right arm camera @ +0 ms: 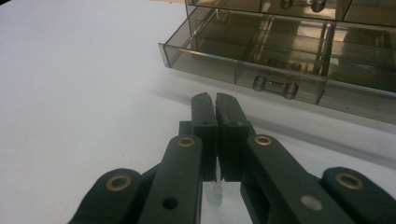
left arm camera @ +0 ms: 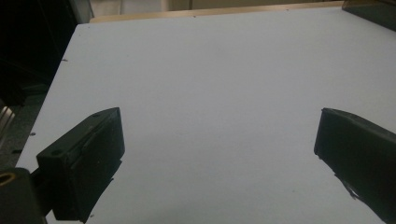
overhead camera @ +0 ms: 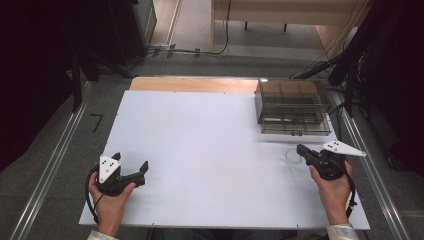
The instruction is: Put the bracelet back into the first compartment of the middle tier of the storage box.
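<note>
Your left gripper [overhead camera: 131, 166] sits near the front-left corner of the white board [overhead camera: 200, 150], w/ your left hand [overhead camera: 107, 197] wrapped round its body. Jaws are spread wide, nothing btwn them; in the left gripper view [left arm camera: 219, 135] there's bare white board in the gap, and the two black pads [left arm camera: 100, 140] stand well apart.

Your right gripper [overhead camera: 301, 149] is at the board's right side, held by your right hand [overhead camera: 332, 187], its grey three-cornered plate [overhead camera: 342, 148] on top. Jaws are pressed together: in the right gripper view [right arm camera: 215, 100] the two pads [right arm camera: 201, 109] meet tip to tip w/ just a thin seam. A small clear bit shows low down behind the pads, btwn the jaw arms; can't tell what it is or whether it's pinched.

The smoky clear drawer box [overhead camera: 292, 105] stands at the board's far-right corner, just beyond your right gripper, not touching it. Right gripper view: its bottom drawer [right arm camera: 243, 60] is pulled out toward the tips, w/ dividers inside and a small bar handle [right arm camera: 275, 87] on the front. The closed tips point roughly at that handle, near it but apart.
</note>
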The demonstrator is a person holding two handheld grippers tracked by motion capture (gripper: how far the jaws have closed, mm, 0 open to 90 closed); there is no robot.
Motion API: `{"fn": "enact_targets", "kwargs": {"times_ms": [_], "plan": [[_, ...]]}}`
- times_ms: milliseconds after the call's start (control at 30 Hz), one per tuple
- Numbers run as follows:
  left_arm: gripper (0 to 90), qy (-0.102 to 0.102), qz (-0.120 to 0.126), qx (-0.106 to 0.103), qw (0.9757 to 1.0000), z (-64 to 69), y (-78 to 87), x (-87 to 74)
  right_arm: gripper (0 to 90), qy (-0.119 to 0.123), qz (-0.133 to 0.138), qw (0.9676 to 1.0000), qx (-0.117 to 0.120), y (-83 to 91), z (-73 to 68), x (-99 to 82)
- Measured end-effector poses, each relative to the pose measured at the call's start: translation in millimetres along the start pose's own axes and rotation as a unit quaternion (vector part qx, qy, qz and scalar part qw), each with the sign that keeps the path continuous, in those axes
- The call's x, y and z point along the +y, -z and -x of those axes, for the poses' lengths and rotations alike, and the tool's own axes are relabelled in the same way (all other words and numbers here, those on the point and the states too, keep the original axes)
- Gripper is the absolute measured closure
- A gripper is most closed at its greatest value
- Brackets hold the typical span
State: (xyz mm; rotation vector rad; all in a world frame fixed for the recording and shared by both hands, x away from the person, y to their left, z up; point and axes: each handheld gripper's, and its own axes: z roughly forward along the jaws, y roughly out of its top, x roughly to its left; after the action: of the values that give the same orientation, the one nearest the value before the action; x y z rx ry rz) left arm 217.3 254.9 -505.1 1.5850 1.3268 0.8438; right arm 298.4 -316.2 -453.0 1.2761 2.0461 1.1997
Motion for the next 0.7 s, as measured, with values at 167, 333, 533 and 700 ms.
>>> {"fn": "enact_targets", "kwargs": {"times_ms": [167, 333, 533, 700], "plan": [[1.8, -0.001, 0.0, 0.0, 1.0, 0.0, 0.0, -0.1, 85.4, 0.004, -0.001, 1.0, 0.001, -4.0, -1.6, 2.6], [1.8, 0.0, 0.0, 0.0, 1.0, -0.1, -0.3, -0.2, 85.4, 0.003, 0.003, 1.0, 0.002, -6.7, -2.2, 7.7], [1.8, 0.001, -0.001, 0.0, 1.0, -0.4, -0.1, -0.4, 85.4, 0.007, 0.003, 1.0, 0.001, -13.4, -2.2, 11.6], [1.8, 0.001, -0.001, -0.001, 1.0, -0.1, -0.3, -0.4, 85.4, 0.007, 0.005, 1.0, 0.002, -15.6, -2.6, 14.3]]}}
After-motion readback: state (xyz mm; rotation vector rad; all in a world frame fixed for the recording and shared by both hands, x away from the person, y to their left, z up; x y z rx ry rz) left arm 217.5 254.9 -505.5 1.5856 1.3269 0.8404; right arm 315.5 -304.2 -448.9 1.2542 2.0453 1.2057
